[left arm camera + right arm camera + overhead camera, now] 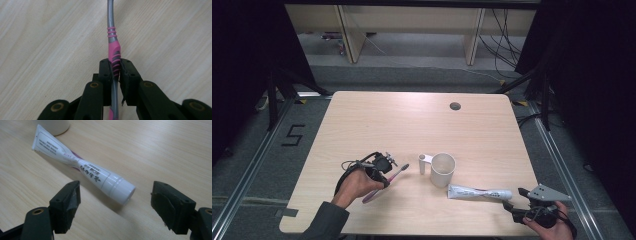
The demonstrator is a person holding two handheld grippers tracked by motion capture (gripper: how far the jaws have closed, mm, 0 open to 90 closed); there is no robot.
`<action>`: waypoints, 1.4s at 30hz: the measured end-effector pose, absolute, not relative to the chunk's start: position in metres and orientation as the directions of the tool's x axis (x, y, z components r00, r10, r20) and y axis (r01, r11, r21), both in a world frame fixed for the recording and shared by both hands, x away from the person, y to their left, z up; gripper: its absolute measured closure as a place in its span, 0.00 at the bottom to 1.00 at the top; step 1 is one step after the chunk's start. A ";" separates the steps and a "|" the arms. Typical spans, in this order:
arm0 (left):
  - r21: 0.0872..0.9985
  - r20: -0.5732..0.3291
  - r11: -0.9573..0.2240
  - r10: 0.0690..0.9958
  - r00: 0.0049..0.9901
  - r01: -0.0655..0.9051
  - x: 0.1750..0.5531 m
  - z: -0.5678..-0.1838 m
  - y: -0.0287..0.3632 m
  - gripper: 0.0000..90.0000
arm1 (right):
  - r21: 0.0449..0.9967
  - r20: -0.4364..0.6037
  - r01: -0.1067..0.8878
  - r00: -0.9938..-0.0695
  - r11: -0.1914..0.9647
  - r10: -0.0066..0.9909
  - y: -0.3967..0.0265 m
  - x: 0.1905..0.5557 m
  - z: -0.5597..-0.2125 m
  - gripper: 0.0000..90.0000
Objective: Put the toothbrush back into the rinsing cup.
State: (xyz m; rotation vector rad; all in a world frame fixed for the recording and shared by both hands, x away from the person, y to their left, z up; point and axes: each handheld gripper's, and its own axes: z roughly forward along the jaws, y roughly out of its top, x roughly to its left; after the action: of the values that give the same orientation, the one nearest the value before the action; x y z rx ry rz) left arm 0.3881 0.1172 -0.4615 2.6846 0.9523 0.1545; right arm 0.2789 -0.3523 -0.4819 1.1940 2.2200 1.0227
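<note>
Right tongs (518, 199) agape near toothpaste tube (479, 192), cup (442, 169) beyond

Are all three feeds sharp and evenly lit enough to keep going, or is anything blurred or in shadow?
High view: wooden table evenly lit, surroundings dark. Left gripper view: pink-and-grey toothbrush sharp in the left gripper, its far end slightly soft. Right gripper view: white toothpaste tube sharp, casting a soft shadow; the right gripper open, no glare.

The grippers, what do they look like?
Both are black. The left gripper has blocky jaws with brass-coloured pins and worn pads. The right gripper carries a grey three-cornered plate. Black cables loop from each. A dark grey-green sleeve covers the left arm.
</note>
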 end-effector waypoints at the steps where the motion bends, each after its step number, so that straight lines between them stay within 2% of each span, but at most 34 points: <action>1: 0.304 0.005 -0.740 0.631 0.776 0.600 0.388 -0.462 0.117 0.88 | 0.766 -0.018 0.531 -0.544 0.361 0.839 -0.352 0.279 -0.482 0.27; 12: 0.361 0.002 -0.725 0.630 0.776 0.587 0.388 -0.448 0.126 0.88 | 0.765 -0.004 0.538 -0.546 0.354 0.838 -0.352 0.279 -0.483 0.27; 20: 0.510 0.008 -0.645 0.666 0.746 0.570 0.385 -0.432 0.134 0.88 | 0.763 -0.008 0.541 -0.540 0.355 0.841 -0.352 0.279 -0.482 0.27; 22: 0.579 0.030 -0.604 0.687 0.726 0.548 0.383 -0.427 0.137 0.88 | 0.767 -0.011 0.536 -0.540 0.354 0.842 -0.353 0.279 -0.482 0.27; 26: 0.633 0.012 -0.562 0.695 0.719 0.533 0.382 -0.424 0.140 0.88 | 0.764 -0.013 0.538 -0.540 0.357 0.842 -0.353 0.279 -0.482 0.27; 27: 0.690 -0.010 -0.499 0.718 0.696 0.524 0.380 -0.424 0.139 0.88 | 0.768 -0.012 0.535 -0.539 0.353 0.842 -0.353 0.279 -0.482 0.27; 28: 0.707 -0.019 -0.483 0.718 0.695 0.517 0.379 -0.423 0.139 0.88 | 0.768 -0.014 0.534 -0.538 0.354 0.843 -0.353 0.279 -0.482 0.27; 30: 0.725 -0.023 -0.468 0.717 0.696 0.506 0.379 -0.422 0.139 0.88 | 0.768 -0.014 0.533 -0.539 0.354 0.842 -0.353 0.280 -0.482 0.27; 35: 0.808 -0.096 -0.348 0.719 0.689 0.476 0.373 -0.421 0.134 0.88 | 0.768 -0.013 0.533 -0.540 0.354 0.842 -0.353 0.280 -0.482 0.27; 39: 0.859 -0.116 -0.263 0.737 0.666 0.440 0.371 -0.420 0.131 0.88 | 0.761 0.002 0.546 -0.541 0.350 0.841 -0.352 0.279 -0.482 0.27; 42: 0.865 -0.128 -0.245 0.736 0.664 0.438 0.373 -0.422 0.129 0.88 | 0.759 -0.001 0.546 -0.542 0.354 0.840 -0.352 0.280 -0.483 0.27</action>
State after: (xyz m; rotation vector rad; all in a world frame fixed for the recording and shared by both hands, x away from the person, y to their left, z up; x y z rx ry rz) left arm 0.3725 0.1292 -0.4222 1.8849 0.9244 0.3762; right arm 0.2798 -0.3525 -0.4826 1.2137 2.2300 1.0251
